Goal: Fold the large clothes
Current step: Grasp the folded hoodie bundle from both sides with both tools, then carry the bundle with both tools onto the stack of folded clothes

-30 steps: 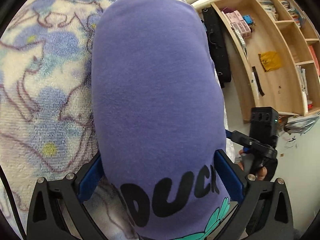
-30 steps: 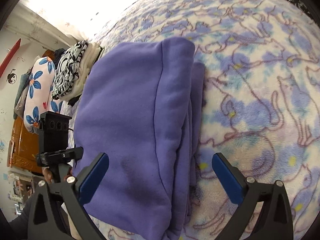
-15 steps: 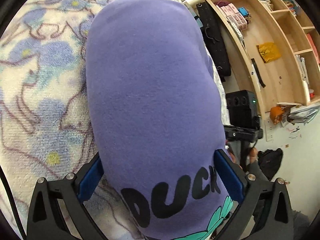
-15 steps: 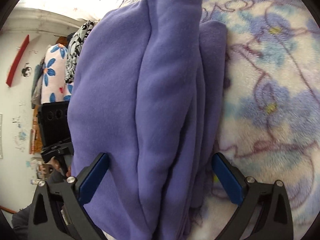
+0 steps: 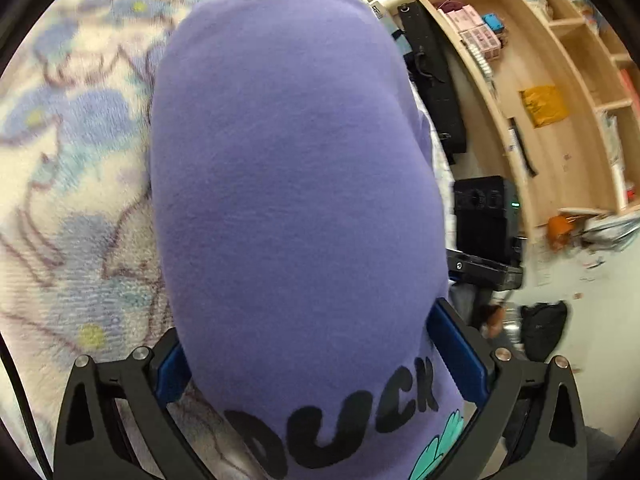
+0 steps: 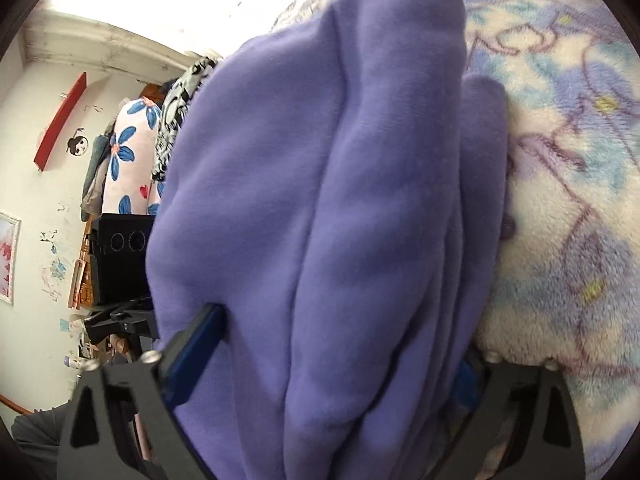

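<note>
Fleece bedding with a blue floral and cat print carries the folded purple sweatshirt; bare blanket shows on one side of the bundle in each wrist view. Wooden shelving stands past the far side in the left view. A stack of patterned clothes lies just beyond the bundle's far end in the right view.

Left hand-held gripper: jaws set wide, one blue pad on each side of the sweatshirt's printed "DUCK" end, both pads against the fabric.

Right hand-held gripper: jaws narrowed onto the layered edge of the sweatshirt, left pad pressed into the fabric, right pad mostly hidden beneath the folds beside the blanket.
</note>
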A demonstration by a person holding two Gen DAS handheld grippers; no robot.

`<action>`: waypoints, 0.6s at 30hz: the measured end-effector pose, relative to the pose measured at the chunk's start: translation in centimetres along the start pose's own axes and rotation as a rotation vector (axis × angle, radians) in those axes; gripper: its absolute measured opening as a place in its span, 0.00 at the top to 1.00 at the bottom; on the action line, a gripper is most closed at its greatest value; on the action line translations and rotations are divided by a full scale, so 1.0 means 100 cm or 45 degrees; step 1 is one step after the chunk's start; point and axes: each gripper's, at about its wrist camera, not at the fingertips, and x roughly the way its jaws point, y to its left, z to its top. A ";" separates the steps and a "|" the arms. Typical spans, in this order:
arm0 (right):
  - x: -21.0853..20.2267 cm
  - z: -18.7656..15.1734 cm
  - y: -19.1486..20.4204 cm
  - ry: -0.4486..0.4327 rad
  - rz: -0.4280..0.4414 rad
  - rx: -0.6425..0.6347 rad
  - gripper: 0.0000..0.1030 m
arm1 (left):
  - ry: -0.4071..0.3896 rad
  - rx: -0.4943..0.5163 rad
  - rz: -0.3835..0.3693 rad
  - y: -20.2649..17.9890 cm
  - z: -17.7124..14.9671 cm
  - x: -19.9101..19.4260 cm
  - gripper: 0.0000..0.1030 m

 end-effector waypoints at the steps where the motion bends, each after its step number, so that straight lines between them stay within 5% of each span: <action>1: -0.004 -0.002 0.003 -0.023 -0.014 0.000 0.24 | -0.006 0.016 0.044 -0.007 0.000 -0.002 0.05; 7: -0.020 -0.009 0.023 -0.086 -0.089 -0.009 0.49 | -0.048 0.134 0.262 -0.059 0.000 -0.012 0.12; 18: -0.021 -0.032 0.102 -0.167 -0.010 -0.001 0.52 | -0.160 0.238 0.420 -0.105 -0.019 -0.103 0.12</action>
